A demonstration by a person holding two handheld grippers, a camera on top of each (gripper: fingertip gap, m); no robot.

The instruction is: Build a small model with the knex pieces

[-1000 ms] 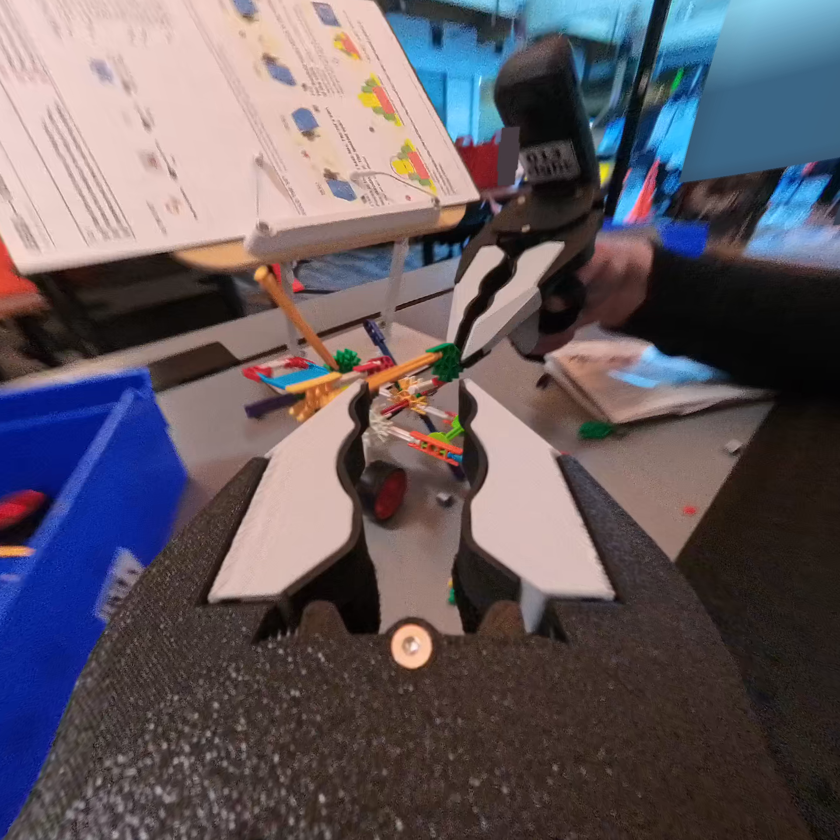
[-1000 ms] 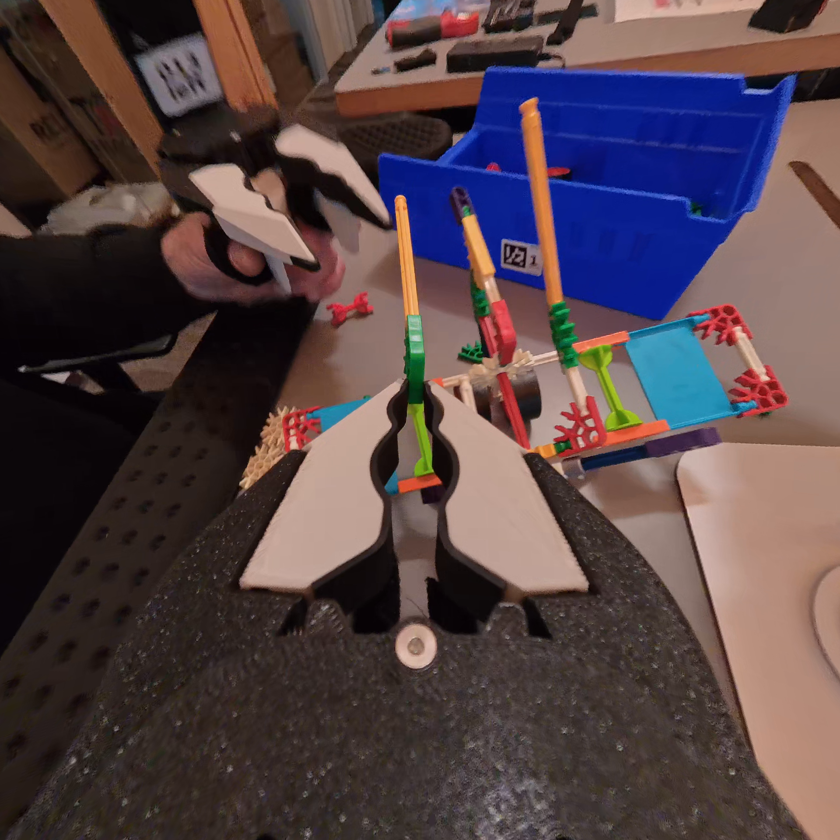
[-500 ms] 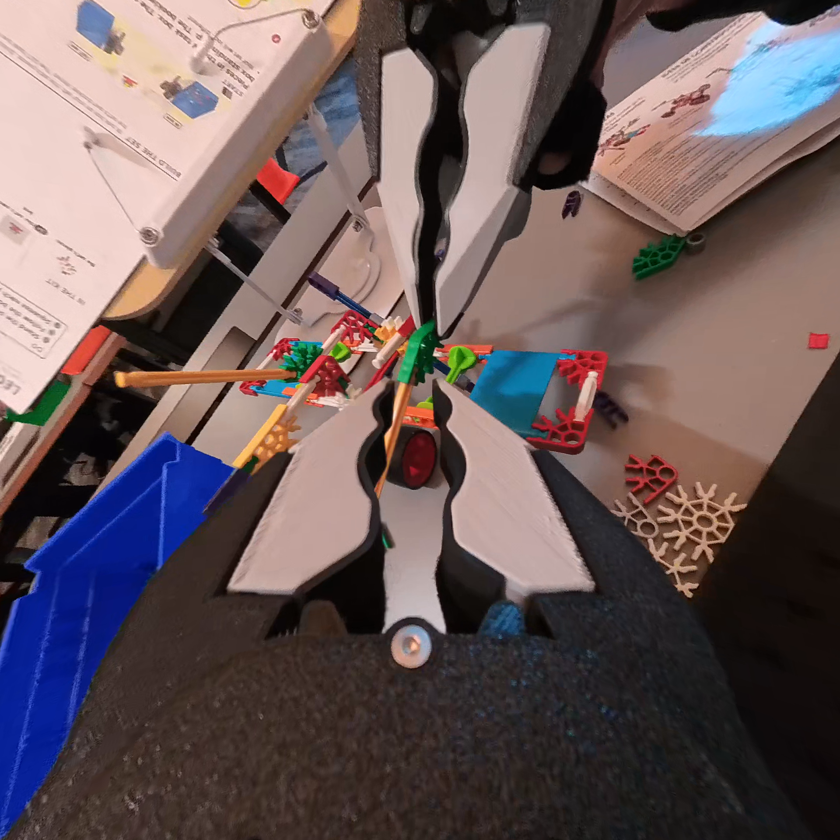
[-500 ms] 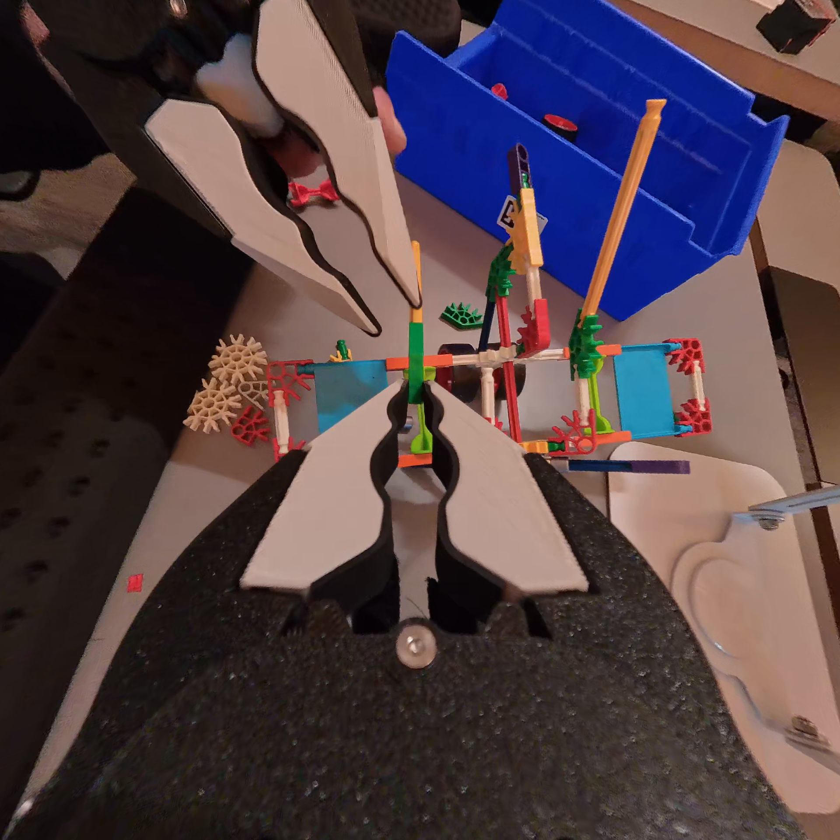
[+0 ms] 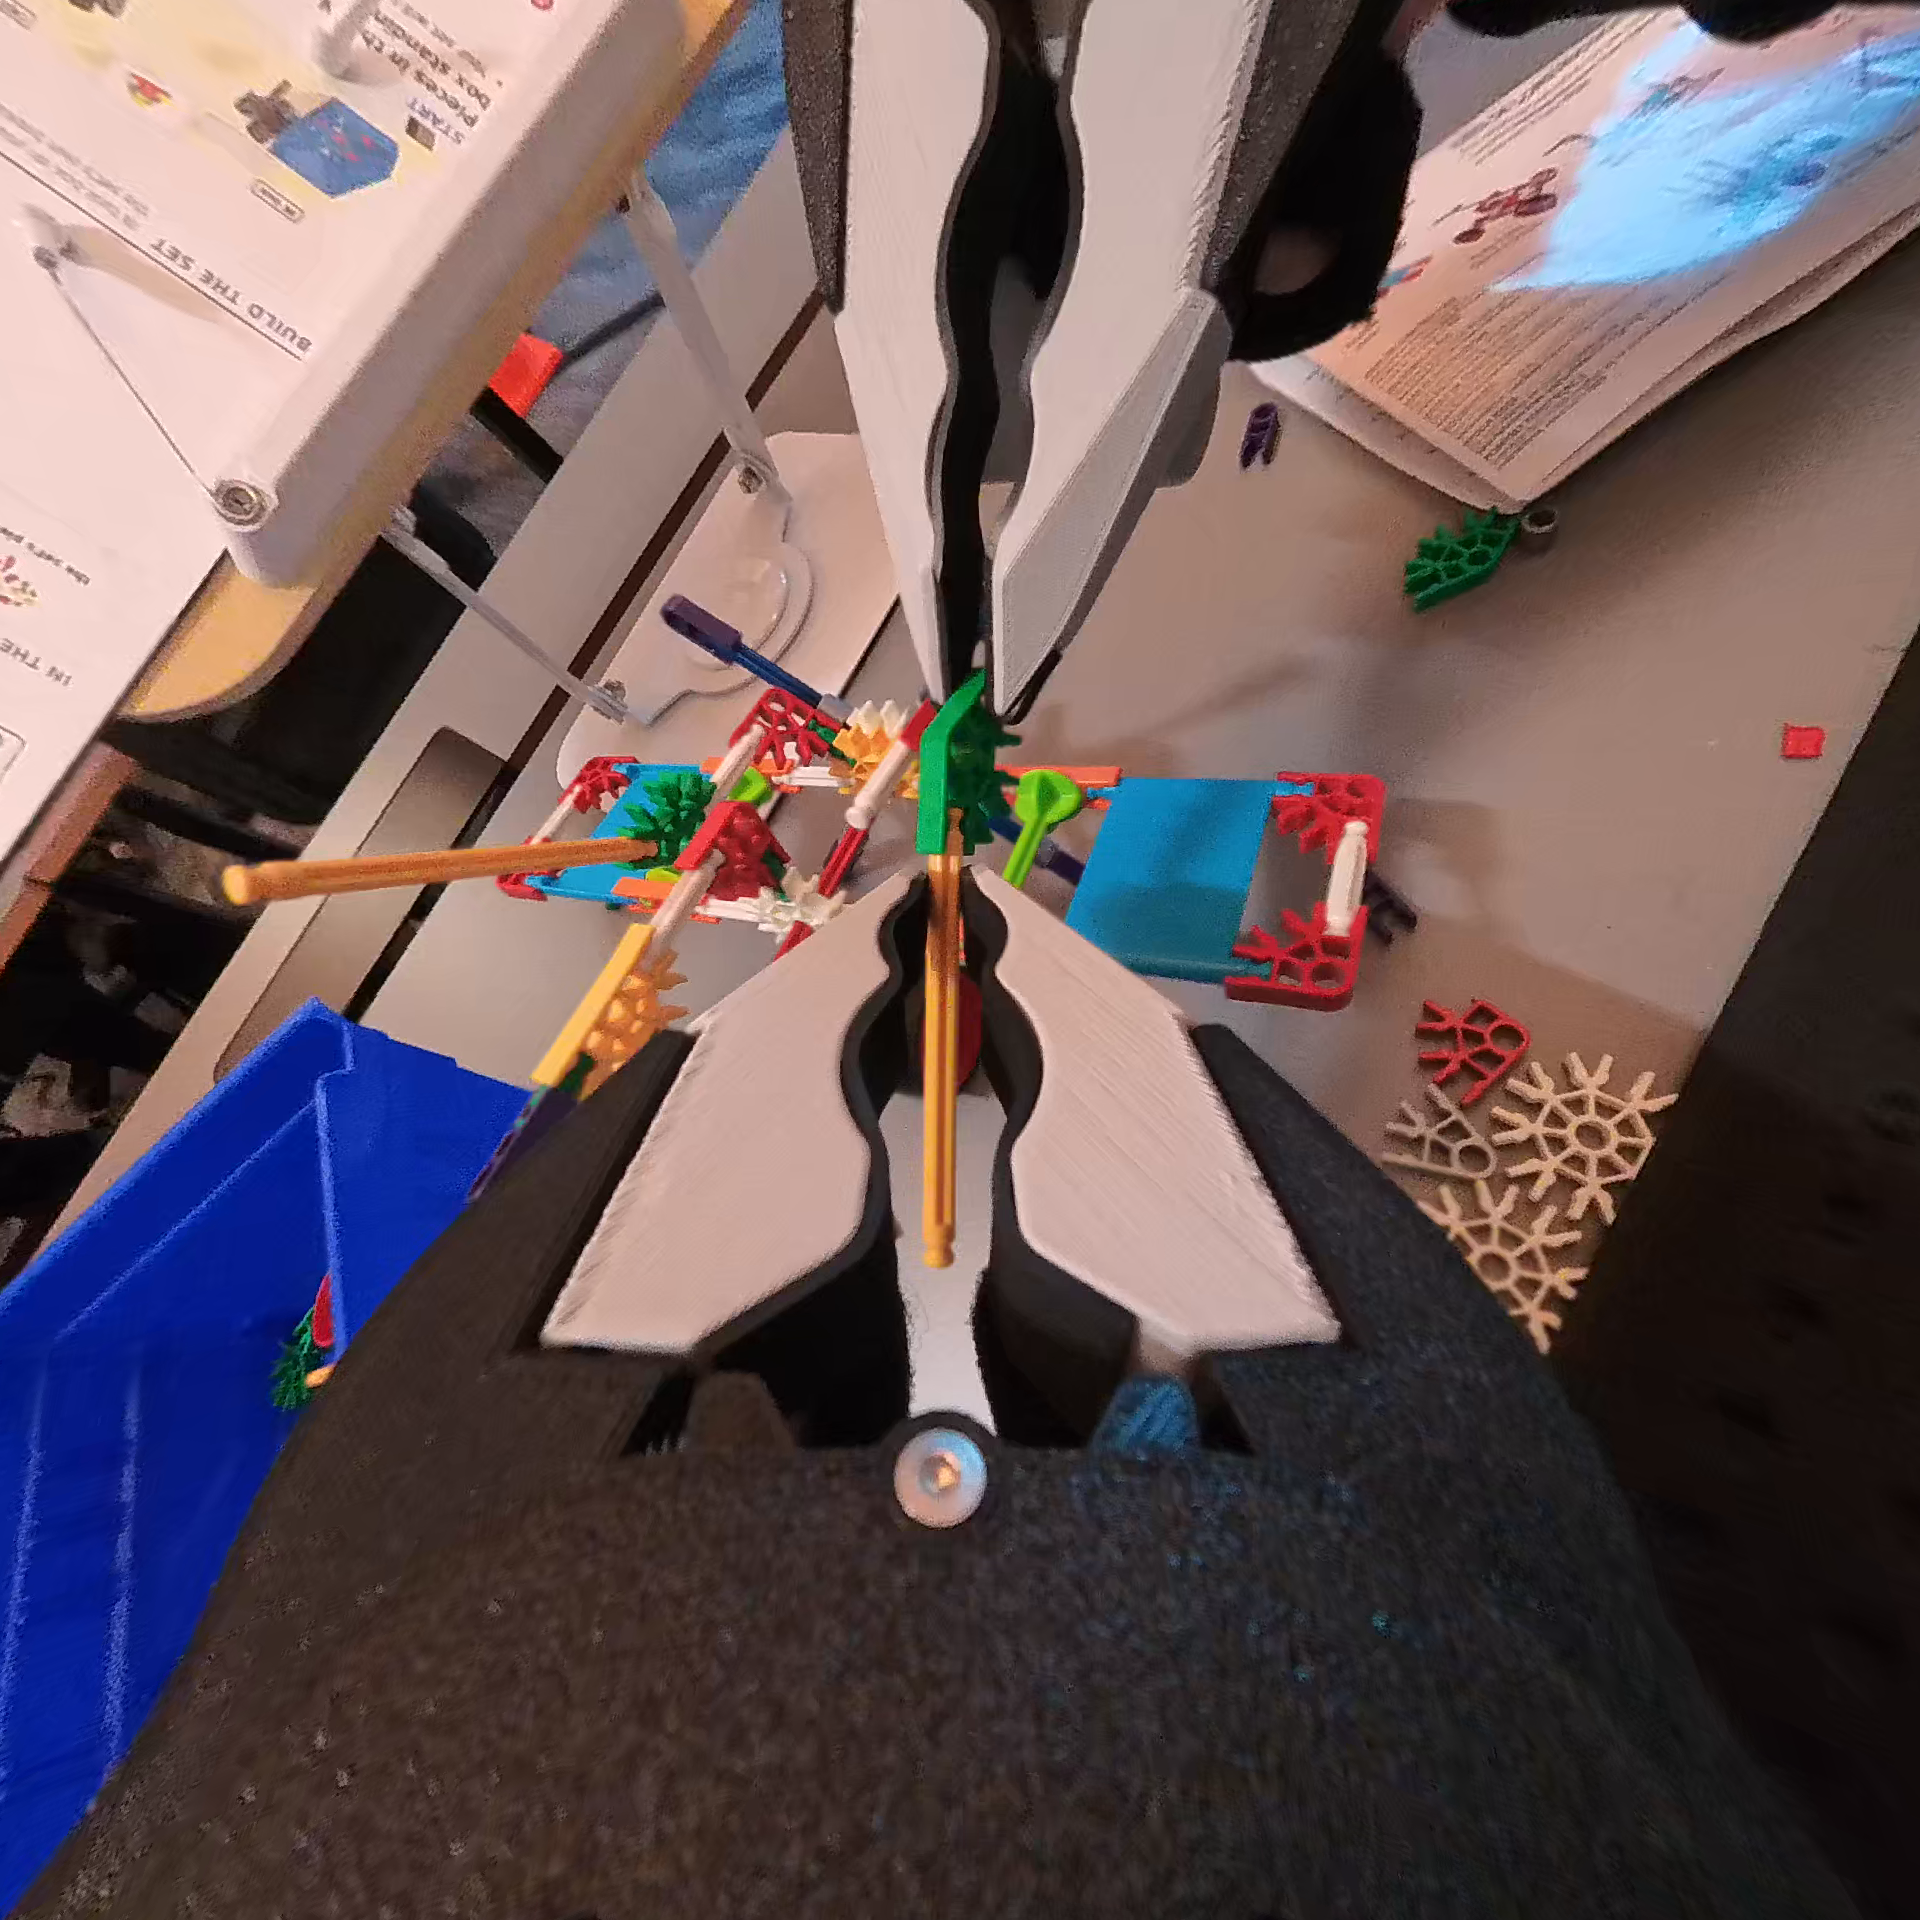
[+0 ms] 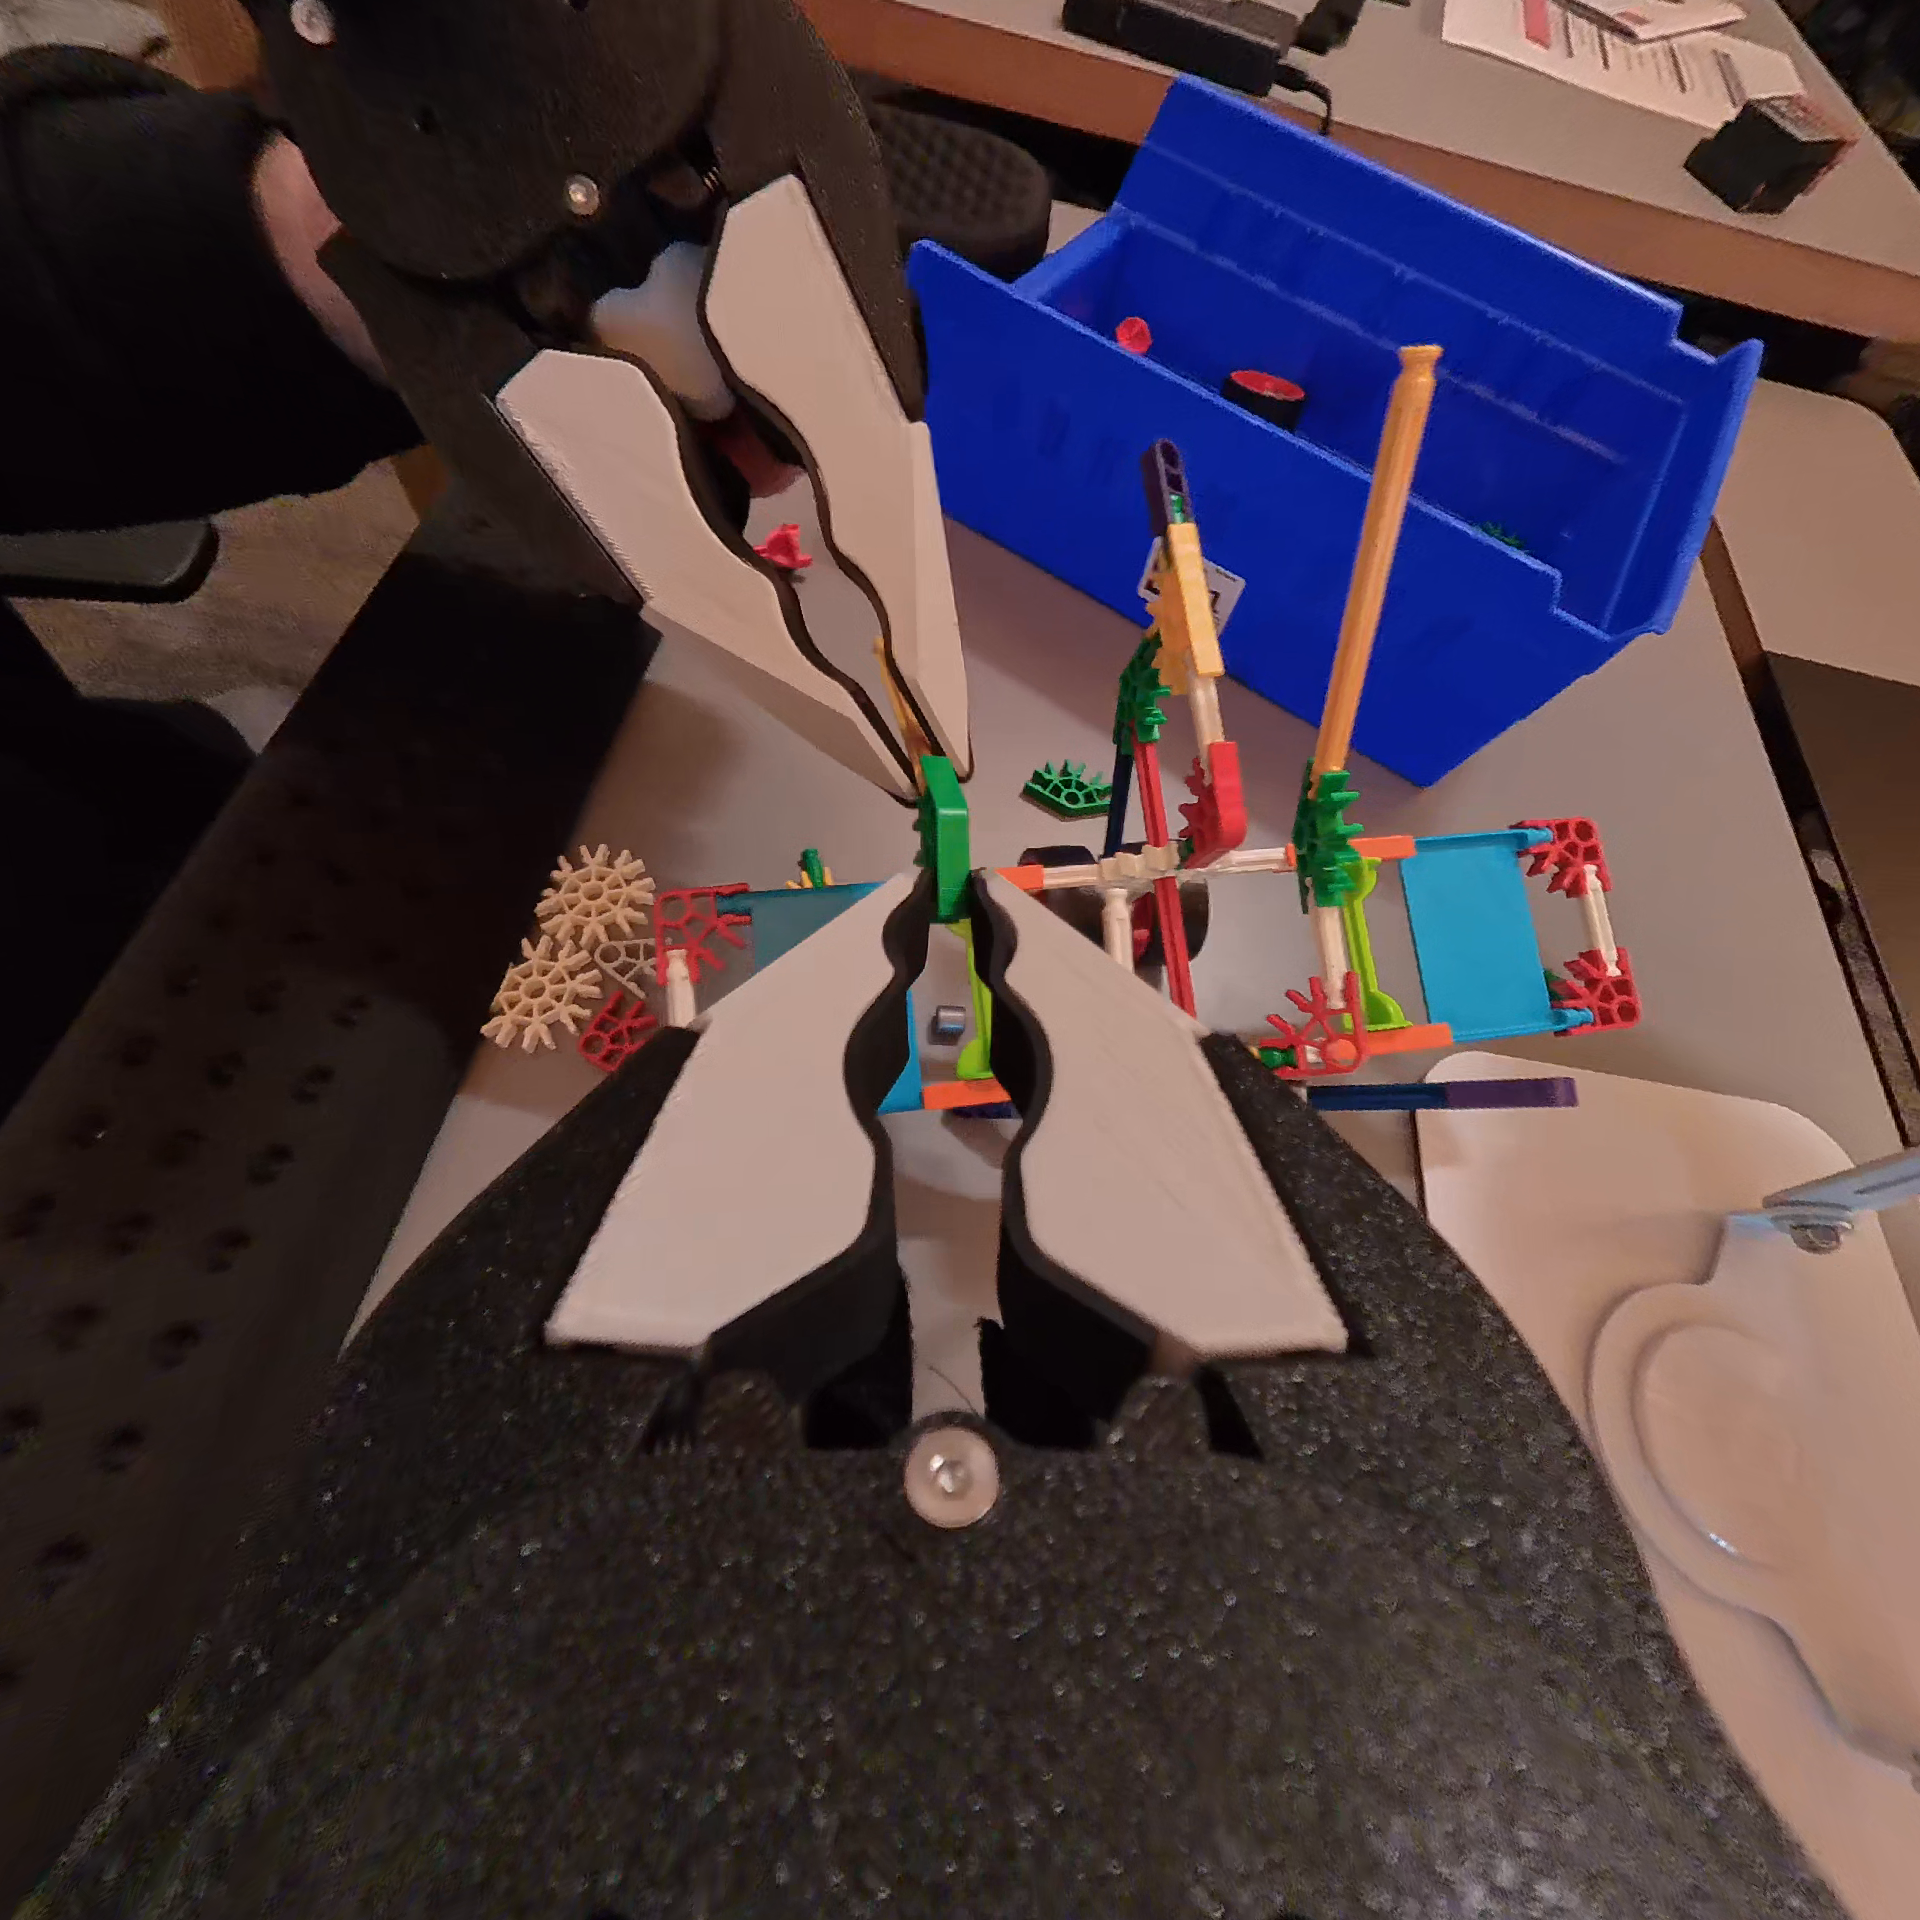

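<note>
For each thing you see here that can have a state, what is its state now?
left gripper: shut on the orange rod
right gripper: shut on the green connector
blue bin: open, few parts inside
booklet: lying open

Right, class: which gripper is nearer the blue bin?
Left. The left gripper, clamping a yellow rod, is beside the blue bin; the right gripper, on the green connector, sits across the model from it.

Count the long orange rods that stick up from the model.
2. One rod stands by the bin; the other rod is between the left gripper's fingers, above the green piece that the right gripper pinches. The bin may hide more.
</note>
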